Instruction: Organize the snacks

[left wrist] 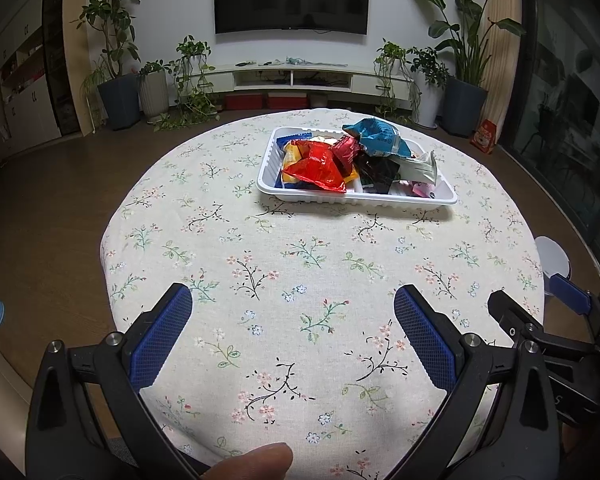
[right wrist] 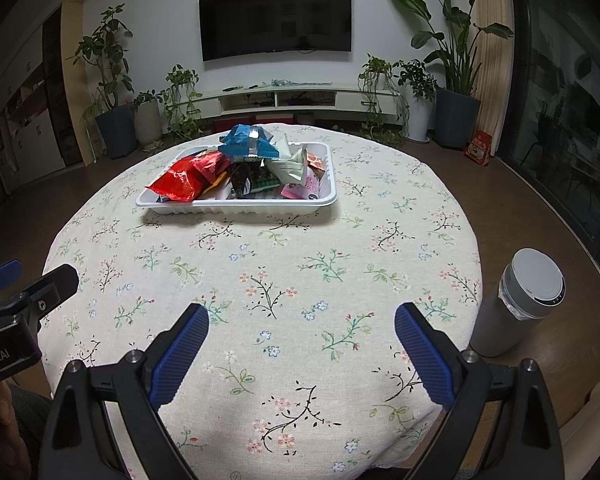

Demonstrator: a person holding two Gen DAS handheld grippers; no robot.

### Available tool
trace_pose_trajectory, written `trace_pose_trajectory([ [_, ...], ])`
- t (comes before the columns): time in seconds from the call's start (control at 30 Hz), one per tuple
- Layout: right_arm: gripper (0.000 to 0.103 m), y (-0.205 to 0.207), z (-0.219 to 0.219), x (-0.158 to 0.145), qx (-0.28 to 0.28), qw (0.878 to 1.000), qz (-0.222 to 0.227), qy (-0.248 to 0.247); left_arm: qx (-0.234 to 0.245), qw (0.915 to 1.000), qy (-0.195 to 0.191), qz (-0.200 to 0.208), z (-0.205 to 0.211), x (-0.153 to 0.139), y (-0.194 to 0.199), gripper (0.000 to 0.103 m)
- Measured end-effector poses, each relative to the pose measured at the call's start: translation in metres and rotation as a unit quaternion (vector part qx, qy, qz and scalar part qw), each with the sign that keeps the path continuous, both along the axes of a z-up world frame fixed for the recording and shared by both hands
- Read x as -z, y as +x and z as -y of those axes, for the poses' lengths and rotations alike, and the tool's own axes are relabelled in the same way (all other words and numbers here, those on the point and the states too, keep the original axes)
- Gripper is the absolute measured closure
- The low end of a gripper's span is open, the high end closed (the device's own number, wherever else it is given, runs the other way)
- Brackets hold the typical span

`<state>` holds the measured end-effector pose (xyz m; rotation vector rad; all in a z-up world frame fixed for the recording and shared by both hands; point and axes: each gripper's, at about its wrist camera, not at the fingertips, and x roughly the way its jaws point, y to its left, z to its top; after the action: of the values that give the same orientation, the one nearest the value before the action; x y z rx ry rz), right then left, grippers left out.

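Both claws are held released and empty above the near part of the tabletop: the left claw and the right claw, jaws spread wide. The snacks are heaped in a white plastic tray at the far side, well apart. Light, crinkly, slippery foil is judged likely; contents may crush. The red packet, overhanging the rim, is best pinched by its flat sealed edge, as is the blue packet on top.
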<state>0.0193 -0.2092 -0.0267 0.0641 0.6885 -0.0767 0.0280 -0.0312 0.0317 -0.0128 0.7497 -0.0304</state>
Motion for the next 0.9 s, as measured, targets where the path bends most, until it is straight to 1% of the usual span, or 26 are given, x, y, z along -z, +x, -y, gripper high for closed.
trace_pose_trajectory([
  [0.9,0.006,0.0007,-0.0008,0.0002,-0.001,1.0,-0.001,-0.002,0.003,1.0,0.0,-0.001,0.0004,0.0011,-0.0003,0.001],
])
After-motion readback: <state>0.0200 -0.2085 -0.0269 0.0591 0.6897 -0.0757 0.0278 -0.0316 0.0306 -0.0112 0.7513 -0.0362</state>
